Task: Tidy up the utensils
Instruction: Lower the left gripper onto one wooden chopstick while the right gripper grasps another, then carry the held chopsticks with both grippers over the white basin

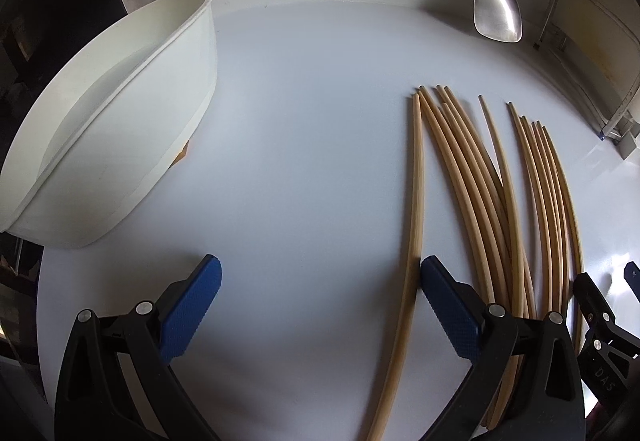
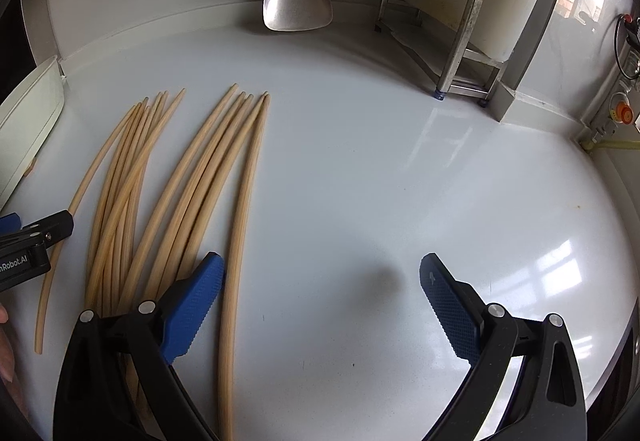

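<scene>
We have both sets of jaws spread wide, nothing pinched: left gripper (image 1: pixel 320 277) beside the outermost of the long pale bamboo chopsticks (image 1: pixel 472 177) on the white desk (image 1: pixel 312 101), right gripper (image 2: pixel 322 273) likewise. Gathering seems about to begin; next, close on one chopstick. The white oval plastic tub (image 1: pixel 132 129) looks bare inside (floor partly hidden).

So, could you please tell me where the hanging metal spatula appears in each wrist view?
Left wrist view: the metal spatula hangs at the upper right, against the back wall.
Right wrist view: it hangs at top centre.
Shared landmark: the chopsticks on the white counter lie in front of it.
</scene>
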